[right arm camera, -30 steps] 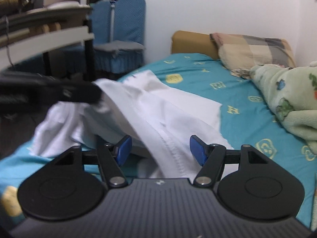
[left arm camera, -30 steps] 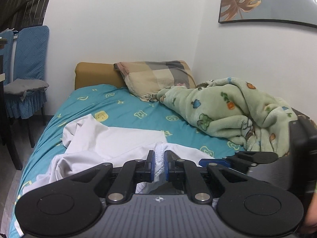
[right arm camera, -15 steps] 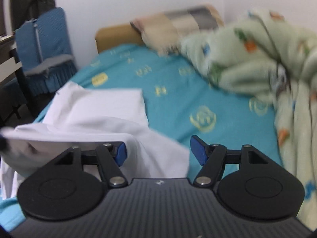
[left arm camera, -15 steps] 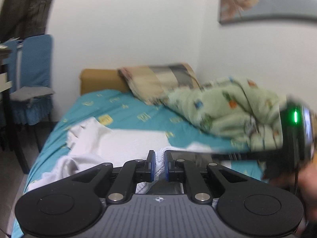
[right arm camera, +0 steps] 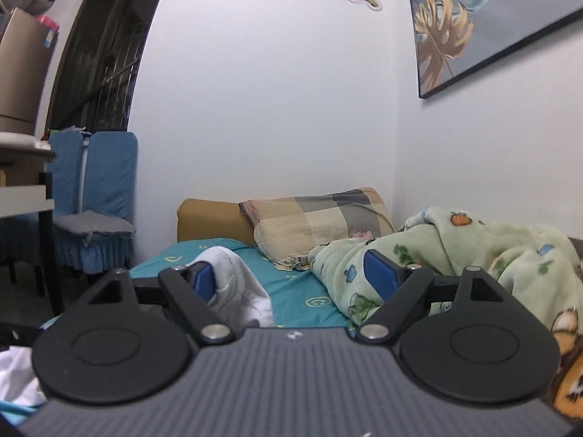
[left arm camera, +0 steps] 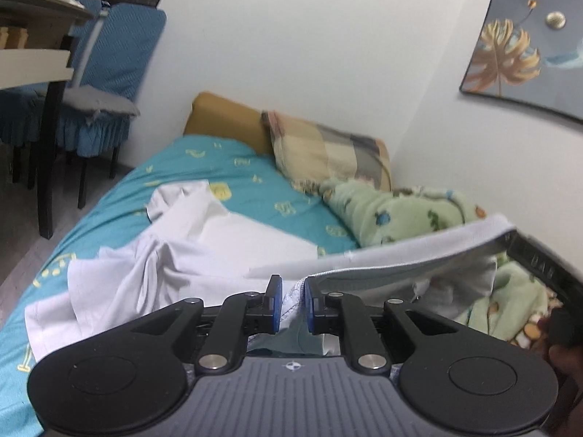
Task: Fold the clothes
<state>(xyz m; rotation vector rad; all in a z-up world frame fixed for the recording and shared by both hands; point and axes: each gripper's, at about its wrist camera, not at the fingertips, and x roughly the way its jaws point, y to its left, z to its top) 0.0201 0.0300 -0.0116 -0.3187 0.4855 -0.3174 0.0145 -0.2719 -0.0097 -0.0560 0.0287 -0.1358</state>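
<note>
One white garment lies crumpled on the teal bed sheet, its bulk spread along the near left part of the bed with a flatter panel reaching toward the pillow; its hemmed edge is lifted and stretched sideways, running from the middle of the left wrist view out to the right, in front of the green blanket; the left gripper is clenched on that hem, blue pads nearly together with a fold of white cloth pinched between them; the right gripper stands wide apart; a bunched bit of the white cloth rests against the inner face of its left pad, while the right pad is bare against the blanket behind; whether it actually bears the cloth's weight cannot be told; blue-covered chairs stand beside the bed.
</note>
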